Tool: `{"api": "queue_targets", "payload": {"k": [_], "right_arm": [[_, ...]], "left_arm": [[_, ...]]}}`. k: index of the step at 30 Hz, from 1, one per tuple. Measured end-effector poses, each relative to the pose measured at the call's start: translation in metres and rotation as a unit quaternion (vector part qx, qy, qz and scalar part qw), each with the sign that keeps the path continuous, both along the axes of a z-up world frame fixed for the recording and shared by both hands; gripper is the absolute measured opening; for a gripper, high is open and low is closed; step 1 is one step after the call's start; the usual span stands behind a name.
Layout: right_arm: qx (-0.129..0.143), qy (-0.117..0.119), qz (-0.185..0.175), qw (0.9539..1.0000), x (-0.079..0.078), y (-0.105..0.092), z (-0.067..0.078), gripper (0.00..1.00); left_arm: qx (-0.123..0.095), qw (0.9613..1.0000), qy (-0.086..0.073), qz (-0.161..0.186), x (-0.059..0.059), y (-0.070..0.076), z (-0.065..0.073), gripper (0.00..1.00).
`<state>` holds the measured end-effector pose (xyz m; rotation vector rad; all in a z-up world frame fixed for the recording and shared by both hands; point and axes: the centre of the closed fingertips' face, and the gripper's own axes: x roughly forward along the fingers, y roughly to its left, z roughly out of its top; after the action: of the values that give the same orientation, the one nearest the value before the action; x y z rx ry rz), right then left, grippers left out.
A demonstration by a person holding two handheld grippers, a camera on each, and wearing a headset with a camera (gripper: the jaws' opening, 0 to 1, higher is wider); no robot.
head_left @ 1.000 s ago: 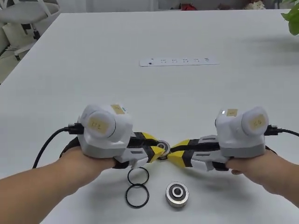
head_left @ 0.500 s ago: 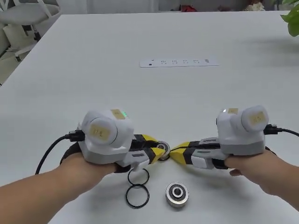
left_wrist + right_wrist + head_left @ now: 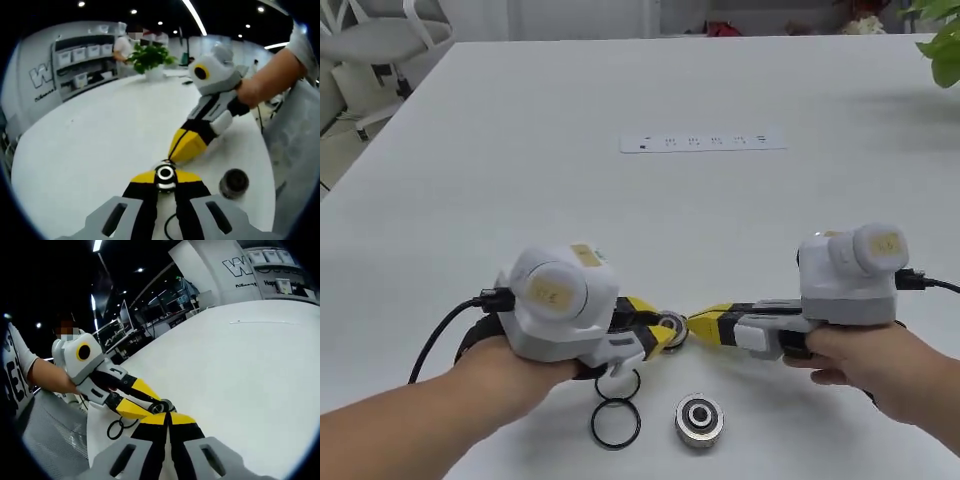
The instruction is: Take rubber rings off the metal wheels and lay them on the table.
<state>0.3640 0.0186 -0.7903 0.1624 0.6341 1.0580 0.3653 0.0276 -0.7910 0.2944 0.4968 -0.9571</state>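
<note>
The left gripper (image 3: 663, 332) has its fingers clamped on the small silver metal wheel (image 3: 671, 324), just above the near white worktop (image 3: 620, 230). The right gripper (image 3: 694, 322), fingers pressed together, meets the wheel's rim; best to peel sideways with the wheel held steady.

Looks like an open-plan office or lab workspace. Shows a broad white desk (image 3: 520, 150) with a flat white power strip (image 3: 703, 141) lying on it, a white swivel chair (image 3: 380, 40) beside its far corner, and a leafy green potted plant (image 3: 149, 57). Has grey wall shelving (image 3: 75, 82) stacked with white storage bins (image 3: 95, 50), large white wall lettering (image 3: 41, 76), round ceiling spotlights (image 3: 134, 11) and a long strip lamp (image 3: 195, 17).
</note>
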Motion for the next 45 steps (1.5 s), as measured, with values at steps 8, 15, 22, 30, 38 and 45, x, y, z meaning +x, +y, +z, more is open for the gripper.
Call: {"api": "queue_targets", "payload": {"k": [8,15,22,30,38,45], "right_arm": [[-0.010,-0.010,0.016,0.9998,-0.006,0.003,0.004,0.00],[0.020,-0.009,0.037,0.9991,-0.012,0.016,0.016,0.00],[-0.010,-0.022,0.034,0.9991,-0.005,0.007,0.006,0.00],[-0.009,-0.021,0.024,0.9995,-0.002,0.002,0.008,0.00],[-0.007,-0.027,0.025,0.9993,-0.003,0.004,0.015,0.00],[0.001,-0.032,0.023,0.9992,-0.005,0.007,0.028,0.00]], "left_arm": [[0.000,1.0000,-0.001,0.002,-0.001,-0.001,0.000,0.12],[-0.002,1.0000,-0.002,0.000,-0.001,-0.001,0.000,0.12],[-0.001,1.0000,-0.004,-0.003,-0.002,-0.002,0.000,0.13],[0.017,0.9995,-0.009,-0.027,-0.004,-0.002,0.001,0.14],[-0.003,0.9991,-0.004,-0.041,-0.013,-0.002,0.018,0.27],[-0.031,0.9990,-0.005,-0.031,-0.017,0.011,0.038,0.31]]}}
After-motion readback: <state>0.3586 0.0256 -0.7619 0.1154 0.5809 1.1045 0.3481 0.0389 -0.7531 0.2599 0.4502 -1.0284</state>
